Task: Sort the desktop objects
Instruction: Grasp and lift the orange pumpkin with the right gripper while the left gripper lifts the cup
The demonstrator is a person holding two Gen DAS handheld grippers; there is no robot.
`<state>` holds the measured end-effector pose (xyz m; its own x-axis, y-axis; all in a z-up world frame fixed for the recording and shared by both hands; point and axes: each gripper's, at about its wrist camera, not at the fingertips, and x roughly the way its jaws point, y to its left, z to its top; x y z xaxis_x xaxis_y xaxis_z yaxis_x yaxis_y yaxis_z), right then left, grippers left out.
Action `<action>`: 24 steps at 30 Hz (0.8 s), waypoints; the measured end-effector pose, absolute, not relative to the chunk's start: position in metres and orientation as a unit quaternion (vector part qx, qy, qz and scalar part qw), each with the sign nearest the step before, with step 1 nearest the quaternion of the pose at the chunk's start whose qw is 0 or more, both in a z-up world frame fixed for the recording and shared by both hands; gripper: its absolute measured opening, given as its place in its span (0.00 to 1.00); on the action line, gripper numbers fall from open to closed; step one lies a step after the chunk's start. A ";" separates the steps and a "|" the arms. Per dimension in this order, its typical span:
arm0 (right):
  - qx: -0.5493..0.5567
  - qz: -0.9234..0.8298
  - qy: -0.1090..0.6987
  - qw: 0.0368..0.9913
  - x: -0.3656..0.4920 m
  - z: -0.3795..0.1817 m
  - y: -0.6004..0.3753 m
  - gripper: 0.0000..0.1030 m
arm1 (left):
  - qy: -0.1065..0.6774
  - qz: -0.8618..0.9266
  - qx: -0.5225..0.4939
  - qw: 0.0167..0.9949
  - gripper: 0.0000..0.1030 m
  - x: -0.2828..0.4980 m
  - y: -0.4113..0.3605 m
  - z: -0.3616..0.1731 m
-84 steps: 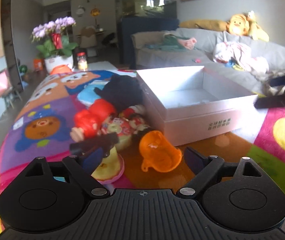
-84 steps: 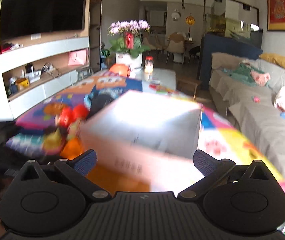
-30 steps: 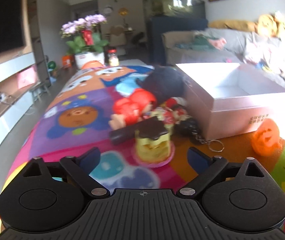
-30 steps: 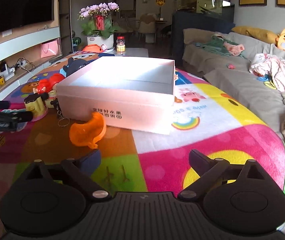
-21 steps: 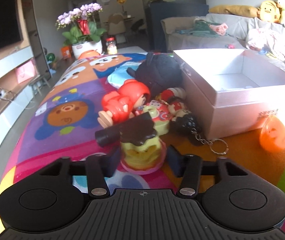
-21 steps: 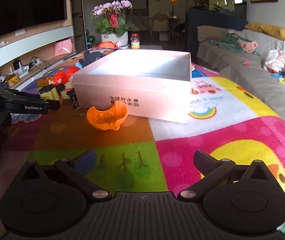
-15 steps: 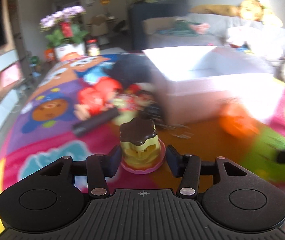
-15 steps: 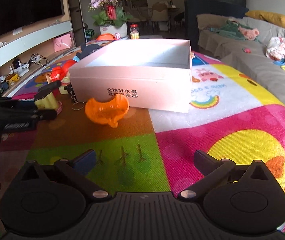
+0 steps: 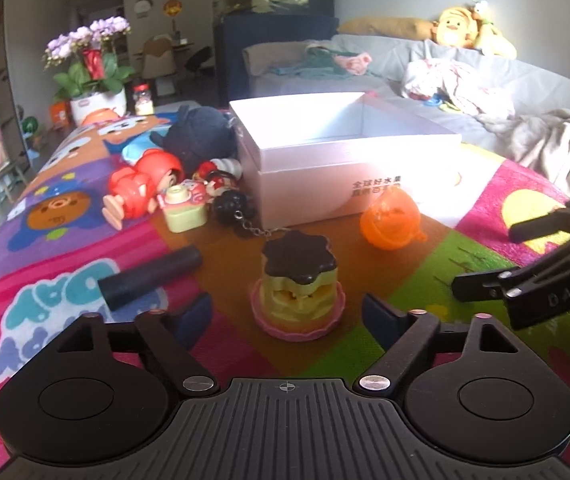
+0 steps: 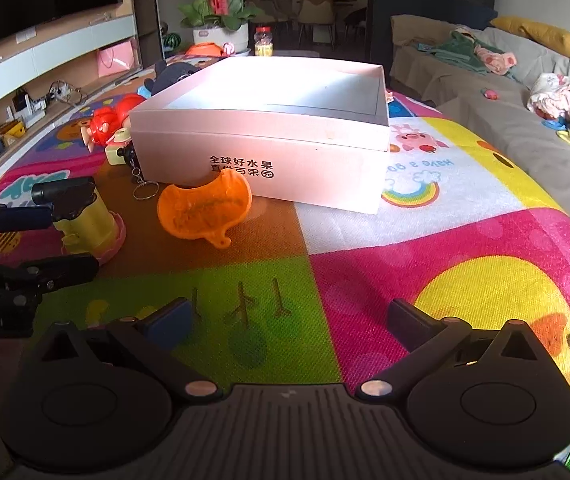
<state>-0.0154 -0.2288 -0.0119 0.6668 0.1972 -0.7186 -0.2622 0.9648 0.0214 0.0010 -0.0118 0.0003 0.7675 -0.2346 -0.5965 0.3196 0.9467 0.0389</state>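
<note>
The left hand-held gripper (image 9: pixel 287 314) was seen wide open, its fingers standing apart on either side of a yellow pudding toy (image 9: pixel 299 286) with a dark top and pink base, without touching it. The toy stood upright on the colourful play mat (image 9: pixel 65 240) that covered the tabletop. A black cylinder (image 9: pixel 151 276) lay on the mat just to the left of the toy, and an orange pumpkin toy (image 9: pixel 391 220) lay beyond it, close to the front wall of a white open box (image 9: pixel 325 184). A red doll (image 9: pixel 141 188), a small green toy camera (image 9: pixel 185 210), a black keychain (image 9: pixel 233 210) and a dark plush toy (image 9: pixel 199 136) were gathered beside the left wall of the box. The right hand-held gripper (image 10: pixel 289 320) was likewise spread wide and held nothing; it hung low over the mat, well short of the box (image 10: pixel 261 152). In the right wrist view, the pudding toy (image 10: pixel 85 220) was seen between the fingers of the other gripper, with the pumpkin toy (image 10: pixel 205 210) lying tipped just in front of the box.
</note>
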 end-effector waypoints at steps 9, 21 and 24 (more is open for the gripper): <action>-0.044 0.185 0.341 0.921 0.013 0.009 -0.197 0.89 | 0.302 -0.155 0.076 0.938 0.88 -0.003 -0.014 -0.001; -0.063 0.193 0.354 0.913 0.016 0.010 -0.186 0.59 | 0.308 -0.148 0.073 0.937 0.89 0.000 -0.014 -0.002; -0.065 0.192 0.350 0.915 -0.001 0.015 -0.198 0.59 | 0.313 -0.133 0.076 0.937 0.83 0.004 -0.015 -0.002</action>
<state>-0.0011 -0.1976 0.0153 0.6816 0.3061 -0.6647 -0.3972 0.9176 0.0153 0.0042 -0.0152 -0.0021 0.7680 -0.2026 -0.6075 0.2977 0.9529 0.0585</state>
